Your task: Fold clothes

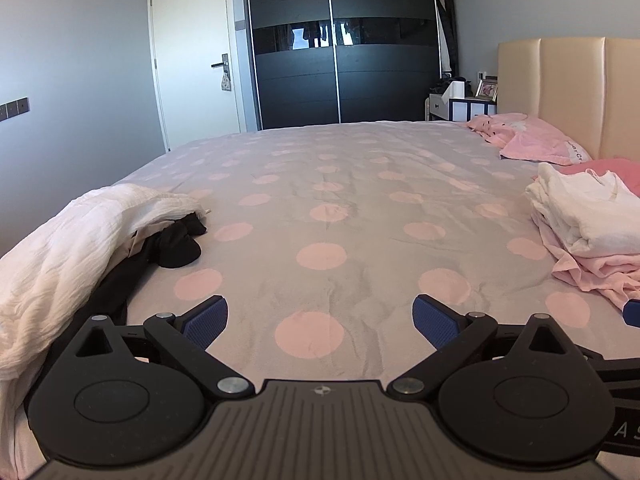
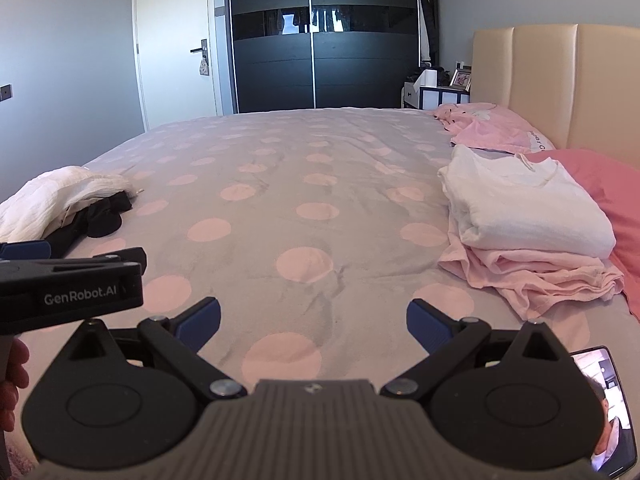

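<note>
Both tools hang empty over the bed [image 1: 320, 200] — your left tool [image 1: 320, 316] and right tool [image 2: 314, 320] each have jaws spread wide, nothing between the blue pads. The unfolded work lies to your left: a crumpled white garment [image 1: 60, 264] heaped over a black garment [image 1: 176, 246] at the bed's left edge, its long axis running away from you along that edge. Your left tool is clearly the nearer one; the heap sits just beside its left finger. The folded stack [image 2: 524, 216] — white piece on pale pink ones — rests to the right, near the right tool. My read: the next pick starts left, dragging a garment onto the open polka-dot middle.
</note>
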{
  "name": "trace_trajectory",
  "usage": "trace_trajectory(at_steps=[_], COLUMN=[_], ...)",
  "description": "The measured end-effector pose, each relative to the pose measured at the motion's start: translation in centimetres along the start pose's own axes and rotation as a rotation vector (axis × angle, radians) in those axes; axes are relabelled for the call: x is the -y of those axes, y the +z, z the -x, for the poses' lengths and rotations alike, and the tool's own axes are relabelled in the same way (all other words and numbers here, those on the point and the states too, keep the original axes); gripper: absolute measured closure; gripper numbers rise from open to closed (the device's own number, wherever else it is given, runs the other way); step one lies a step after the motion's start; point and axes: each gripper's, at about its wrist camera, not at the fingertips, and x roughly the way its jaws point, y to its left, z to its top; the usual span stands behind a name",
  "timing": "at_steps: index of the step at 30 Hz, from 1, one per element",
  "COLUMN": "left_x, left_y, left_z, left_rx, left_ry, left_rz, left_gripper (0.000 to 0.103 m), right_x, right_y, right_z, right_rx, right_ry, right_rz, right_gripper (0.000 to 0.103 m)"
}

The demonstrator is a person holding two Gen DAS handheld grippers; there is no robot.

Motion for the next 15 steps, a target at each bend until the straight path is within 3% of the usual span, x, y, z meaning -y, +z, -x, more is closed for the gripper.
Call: trace_trajectory(at_steps=[15], left_x=[-0.04], left_y=[-0.16], left_z=[-0.32], left_rx=[-0.026], left_ry=[0.022], left_rz=[-0.01], left_gripper=[0.002], right_x=[-0.25], right_y=[-0.22], right_z=[-0.08], right_rx=[-0.018], right_ry=[0.019], right_rz=[0.016], right_gripper=[0.003])
